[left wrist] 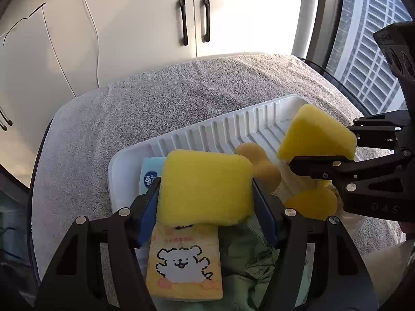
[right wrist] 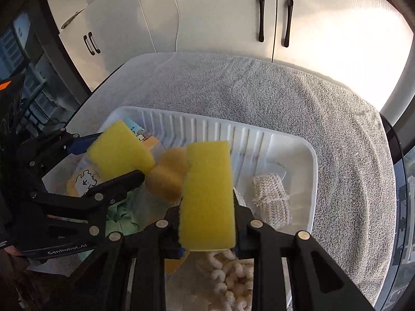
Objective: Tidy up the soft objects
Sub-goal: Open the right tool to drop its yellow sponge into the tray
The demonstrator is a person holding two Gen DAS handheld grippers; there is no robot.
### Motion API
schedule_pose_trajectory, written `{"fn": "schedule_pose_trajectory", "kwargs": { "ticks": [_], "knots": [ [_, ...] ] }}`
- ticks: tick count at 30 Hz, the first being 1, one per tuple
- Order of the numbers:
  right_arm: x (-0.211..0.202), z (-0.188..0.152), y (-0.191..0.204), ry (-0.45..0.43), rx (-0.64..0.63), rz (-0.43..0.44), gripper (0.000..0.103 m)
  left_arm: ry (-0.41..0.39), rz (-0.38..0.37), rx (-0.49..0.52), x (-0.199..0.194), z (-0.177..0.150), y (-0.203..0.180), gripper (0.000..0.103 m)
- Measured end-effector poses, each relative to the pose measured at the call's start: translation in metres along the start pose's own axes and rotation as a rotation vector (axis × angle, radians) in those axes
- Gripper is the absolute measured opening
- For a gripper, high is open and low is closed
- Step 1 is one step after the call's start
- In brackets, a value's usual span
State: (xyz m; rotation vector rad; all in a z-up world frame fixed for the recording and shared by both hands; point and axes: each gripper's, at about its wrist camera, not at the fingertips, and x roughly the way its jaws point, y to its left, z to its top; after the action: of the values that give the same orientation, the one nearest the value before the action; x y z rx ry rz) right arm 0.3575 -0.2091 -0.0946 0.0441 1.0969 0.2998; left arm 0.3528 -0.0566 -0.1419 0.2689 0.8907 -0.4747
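Both grippers tilt steeply down over the white tray. The left gripper pinches one yellow sponge widthwise; the right gripper pinches another yellow sponge edgewise, above the tray

High-rise home: white cupboards, tower-block window, towel-covered table.

Porous matt foam makes both yellow sponges. The ribbed white tray is smooth plastic on a rough grey terry towel; the far cabinet doors look glossy.
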Motion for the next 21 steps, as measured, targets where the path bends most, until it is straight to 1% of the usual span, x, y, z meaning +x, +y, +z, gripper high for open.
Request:
{"fn": "schedule_pose_trajectory", "kwargs": {
  "ticks": [1, 2, 3, 7, 11, 13, 15, 17, 19, 20, 21],
  "knots": [
    [-0.002, -0.001, -0.001, -0.005, 0.001, 0.0, 0.037, -0.001, 0.003, 0.003, -0.001, 0.0, 0.0, 0.064],
    [-0.004, -0.001, -0.002, -0.014, 0.002, 0.0, 0.046, -0.005, 0.005, 0.008, -0.003, 0.0, -0.001, 0.064],
    [-0.007, -0.003, -0.002, -0.024, 0.0, 0.002, 0.051, -0.017, 0.011, 0.014, -0.006, -0.001, -0.002, 0.064],
    [-0.017, -0.005, 0.003, -0.053, -0.029, -0.016, 0.052, -0.029, 0.03, 0.029, -0.011, -0.001, -0.005, 0.064],
    [-0.025, -0.008, 0.004, -0.068, -0.058, -0.036, 0.052, -0.047, 0.04, 0.016, -0.019, -0.001, -0.002, 0.064],
    [-0.032, -0.009, 0.002, -0.085, -0.059, -0.027, 0.055, -0.055, 0.039, 0.005, -0.025, -0.001, 0.0, 0.064],
    [-0.039, -0.011, -0.001, -0.097, -0.052, -0.019, 0.061, -0.065, 0.037, -0.011, -0.031, -0.001, 0.004, 0.065],
    [-0.046, -0.015, -0.003, -0.105, -0.048, -0.008, 0.061, -0.078, 0.047, -0.031, -0.038, -0.001, 0.007, 0.065],
    [-0.055, -0.02, -0.005, -0.127, -0.034, -0.029, 0.063, -0.092, 0.055, -0.05, -0.045, -0.004, 0.011, 0.065],
    [-0.059, -0.022, -0.008, -0.137, -0.022, -0.047, 0.065, -0.098, 0.065, -0.064, -0.048, -0.006, 0.013, 0.065],
    [-0.061, -0.023, -0.01, -0.148, 0.004, -0.077, 0.07, -0.1, 0.072, -0.078, -0.051, -0.008, 0.016, 0.065]
  ]
}}
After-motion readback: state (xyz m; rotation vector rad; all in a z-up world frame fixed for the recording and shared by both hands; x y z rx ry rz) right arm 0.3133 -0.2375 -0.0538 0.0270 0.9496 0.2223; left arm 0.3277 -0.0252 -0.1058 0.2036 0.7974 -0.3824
